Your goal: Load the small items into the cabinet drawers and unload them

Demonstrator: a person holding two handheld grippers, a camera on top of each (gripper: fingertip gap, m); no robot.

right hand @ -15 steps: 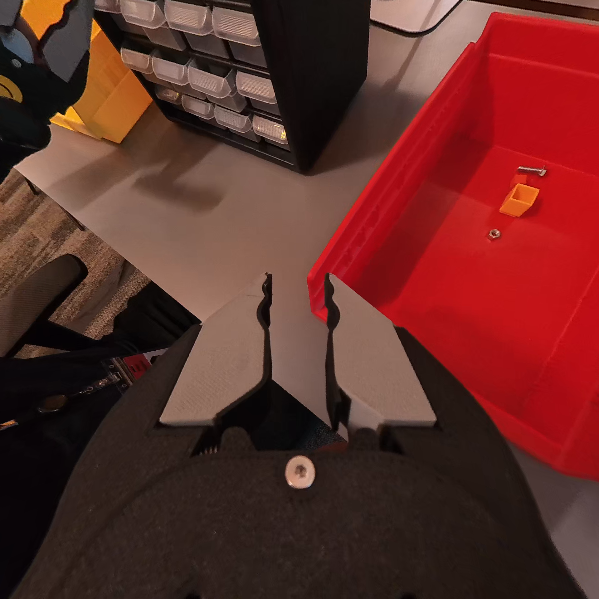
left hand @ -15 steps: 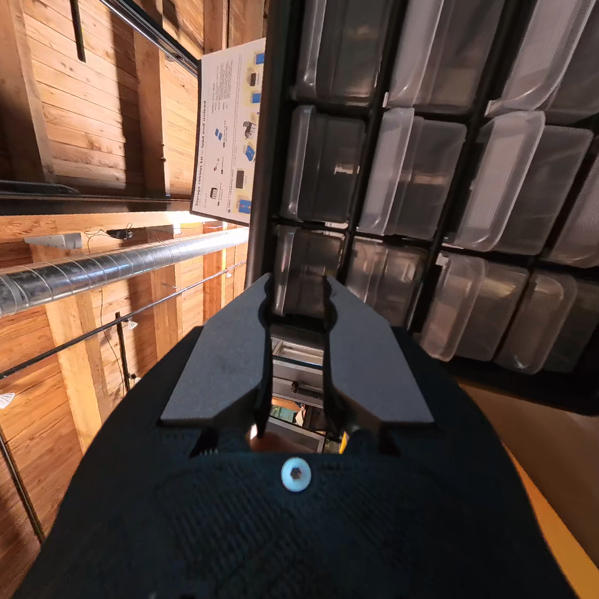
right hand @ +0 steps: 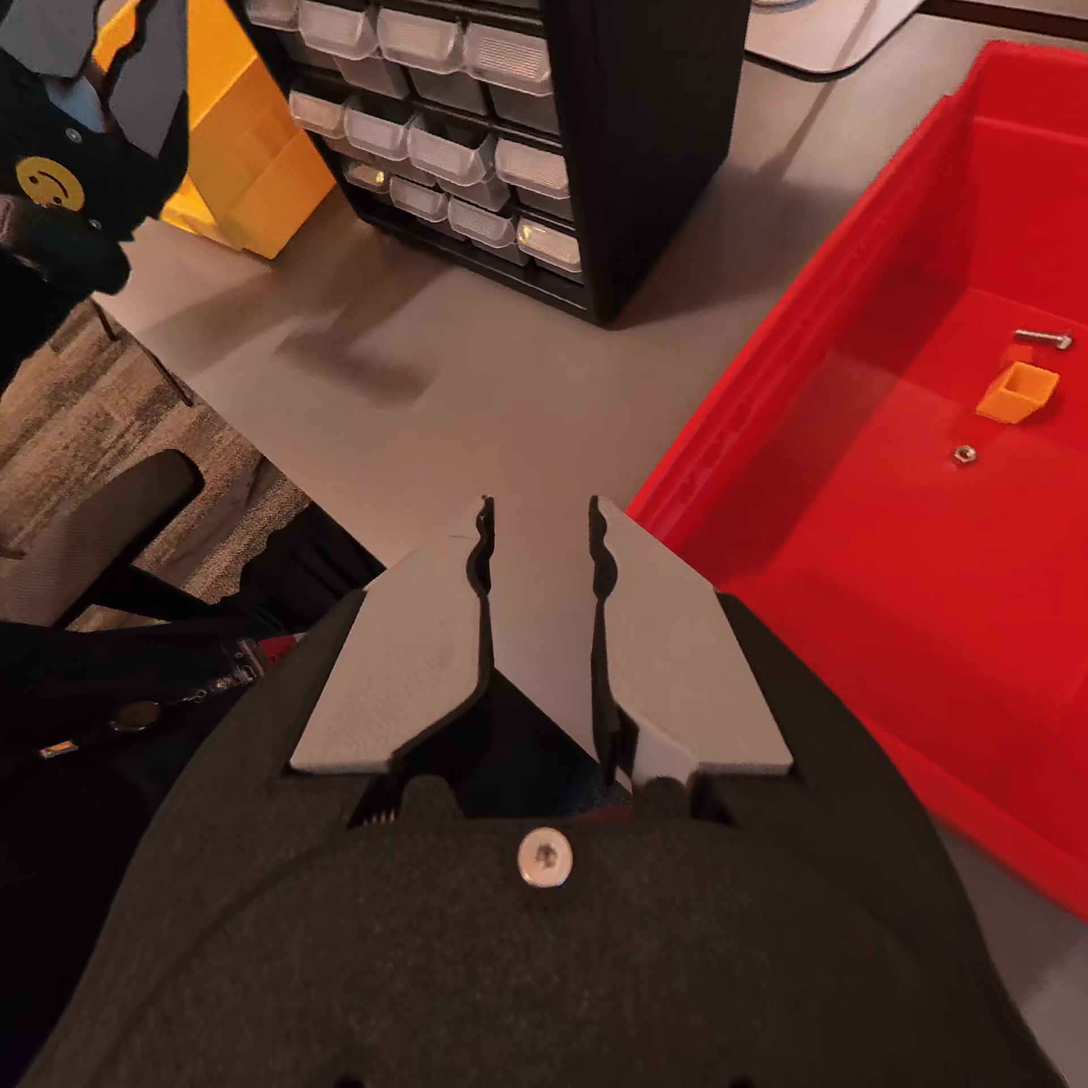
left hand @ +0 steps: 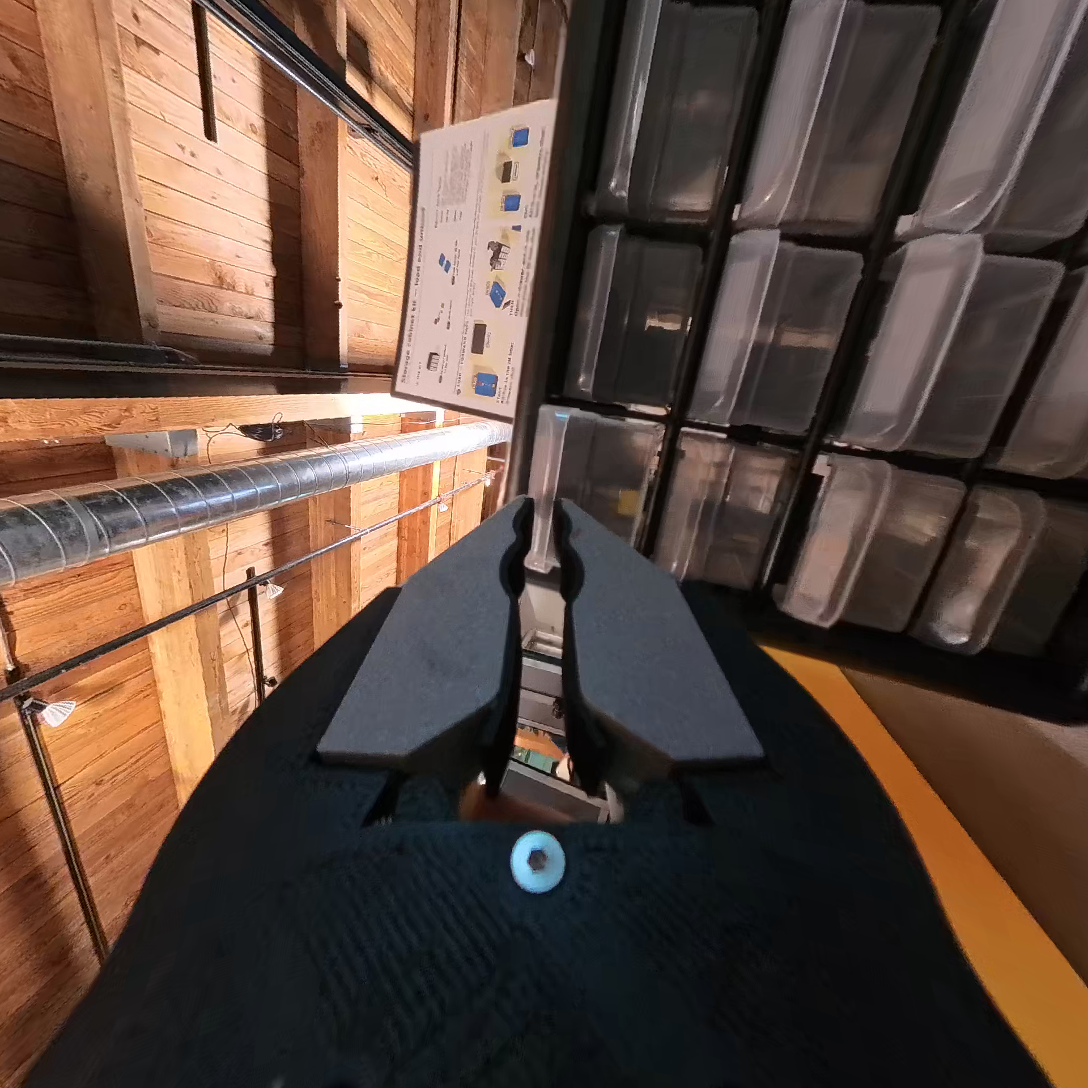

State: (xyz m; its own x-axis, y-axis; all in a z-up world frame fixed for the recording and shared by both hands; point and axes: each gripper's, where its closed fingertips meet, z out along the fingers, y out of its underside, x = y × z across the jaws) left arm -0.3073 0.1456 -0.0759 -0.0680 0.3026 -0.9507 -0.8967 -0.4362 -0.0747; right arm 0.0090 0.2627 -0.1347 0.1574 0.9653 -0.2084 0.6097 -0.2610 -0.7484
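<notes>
The black cabinet (left hand: 824, 353) of clear drawers fills the right of the left wrist view, which is rolled sideways. My left gripper (left hand: 541, 506) is closed on the clear handle (left hand: 547, 459) of a corner drawer. The handle sits between its tips. It also shows in the right wrist view (right hand: 112, 76) at the top left, left of the cabinet (right hand: 636, 147). My right gripper (right hand: 540, 506) is open and empty above the grey table (right hand: 471, 382), beside the near corner of the red bin (right hand: 824, 365). The bin holds an orange cup (right hand: 1015, 397), a bolt (right hand: 1042, 338) and a nut (right hand: 964, 453).
A yellow bin (right hand: 247, 159) stands left of the cabinet, and its edge shows in the left wrist view (left hand: 853, 736). A printed sheet (left hand: 477, 265) stands behind the cabinet. A person's dark sleeve (right hand: 147, 647) and a chair (right hand: 106, 530) are at the table's near left edge. Left tips to right tips: about 35 cm. The left tips stand about 10 cm off the black cabinet (left hand: 824, 353).
My left gripper's fingers have closed in from a wide gap onto the drawer handle, closer to the cabinet. My right gripper has shifted so the cabinet looks nearer and more central; its opening is unchanged.
</notes>
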